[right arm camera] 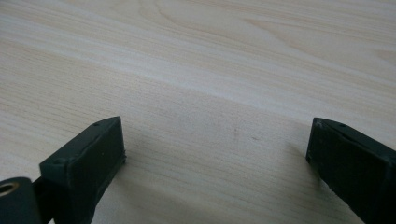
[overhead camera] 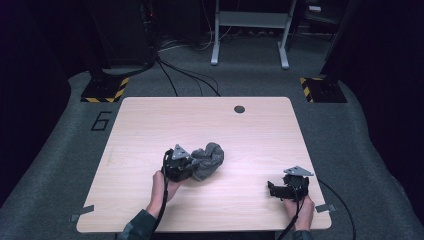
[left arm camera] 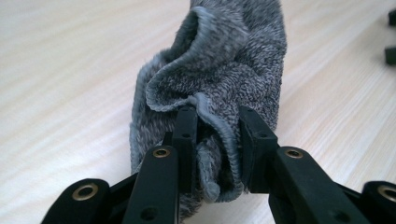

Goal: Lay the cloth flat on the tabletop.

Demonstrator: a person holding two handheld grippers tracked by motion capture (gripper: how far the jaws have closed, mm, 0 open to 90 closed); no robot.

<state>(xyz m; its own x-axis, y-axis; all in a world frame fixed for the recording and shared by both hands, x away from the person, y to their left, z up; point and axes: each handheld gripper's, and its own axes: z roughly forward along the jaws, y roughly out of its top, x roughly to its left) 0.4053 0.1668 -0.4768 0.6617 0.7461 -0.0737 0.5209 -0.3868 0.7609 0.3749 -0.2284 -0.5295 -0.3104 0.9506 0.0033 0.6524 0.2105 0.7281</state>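
A crumpled grey fuzzy cloth (overhead camera: 209, 159) lies in a heap near the middle of the light wooden table (overhead camera: 200, 120). My left gripper (overhead camera: 192, 167) sits at the cloth's left end, held low over the table. In the left gripper view a folded, hemmed edge of the cloth (left arm camera: 224, 60) fills the narrow gap of that gripper (left arm camera: 217, 126), and both black pads touch it. My right gripper (overhead camera: 270, 189) rests near the table's front right corner, well apart from the cloth. In the right gripper view it (right arm camera: 217, 140) stands wide open over bare wood.
A dark round cable hole (overhead camera: 239, 109) sits near the table's far edge. Black cables trail from both grippers over the front edge. Beyond the table are grey carpet, a metal frame (overhead camera: 250, 30) and yellow-black striped stand bases (overhead camera: 106, 90).
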